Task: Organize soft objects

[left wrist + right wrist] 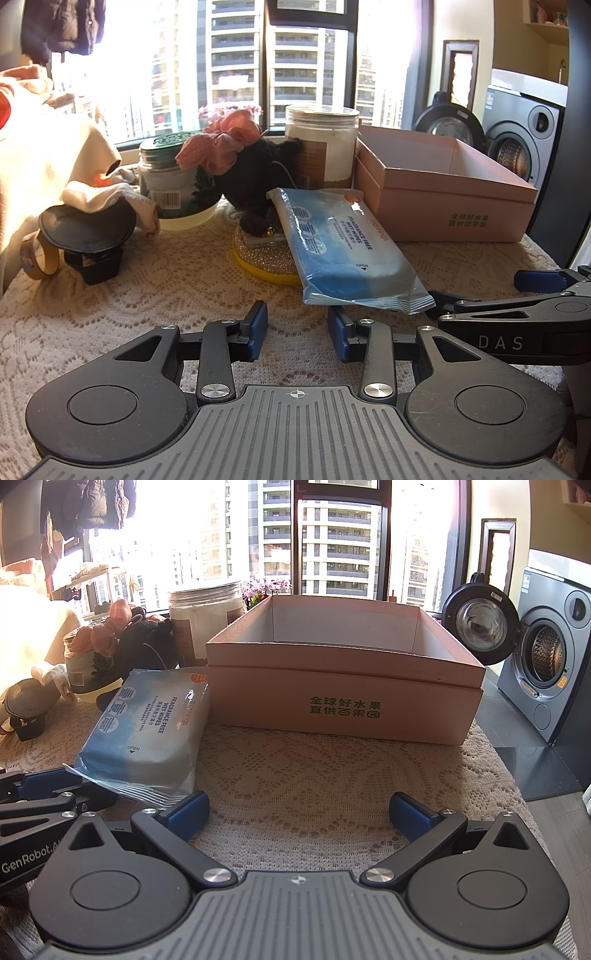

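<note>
On the wet wipes pack (147,720): "FRAGRANCE FREE WET WIPES", "OPEN", possibly "mornings". On the pink box (343,701): green "全球好水果 直供百果园". On the right gripper (524,328): "DAS". On the left gripper (33,812): "GenRobot.A".

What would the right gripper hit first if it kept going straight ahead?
Probably the lace cloth, since the right gripper tilts downward; beyond that bare stretch stands the pink box. Depth is uncertain.
</note>
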Demonstrator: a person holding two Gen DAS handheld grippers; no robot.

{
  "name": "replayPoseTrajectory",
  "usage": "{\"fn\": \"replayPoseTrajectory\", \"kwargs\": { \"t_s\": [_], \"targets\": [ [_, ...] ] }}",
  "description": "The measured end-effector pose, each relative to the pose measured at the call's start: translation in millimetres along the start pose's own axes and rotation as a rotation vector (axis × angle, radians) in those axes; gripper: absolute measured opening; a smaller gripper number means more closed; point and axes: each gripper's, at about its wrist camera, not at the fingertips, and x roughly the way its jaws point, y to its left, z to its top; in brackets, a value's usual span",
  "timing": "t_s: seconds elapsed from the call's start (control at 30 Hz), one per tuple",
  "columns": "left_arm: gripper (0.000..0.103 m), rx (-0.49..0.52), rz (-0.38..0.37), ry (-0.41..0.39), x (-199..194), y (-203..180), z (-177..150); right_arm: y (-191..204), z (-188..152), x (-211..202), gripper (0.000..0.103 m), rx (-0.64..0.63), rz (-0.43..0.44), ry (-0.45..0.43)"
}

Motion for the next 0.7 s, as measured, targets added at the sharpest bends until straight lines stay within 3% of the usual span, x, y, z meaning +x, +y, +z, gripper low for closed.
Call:
{"fn": "replayPoseTrajectory", "kwargs": {
  "t_s": [0.7],
  "targets": [
    [0.040,0.011,-0.023,0.022,1.2,3.4,4.0,0.5,0.6,-0.9,0.103,-0.001,0.001,0.002]
  ]
}}
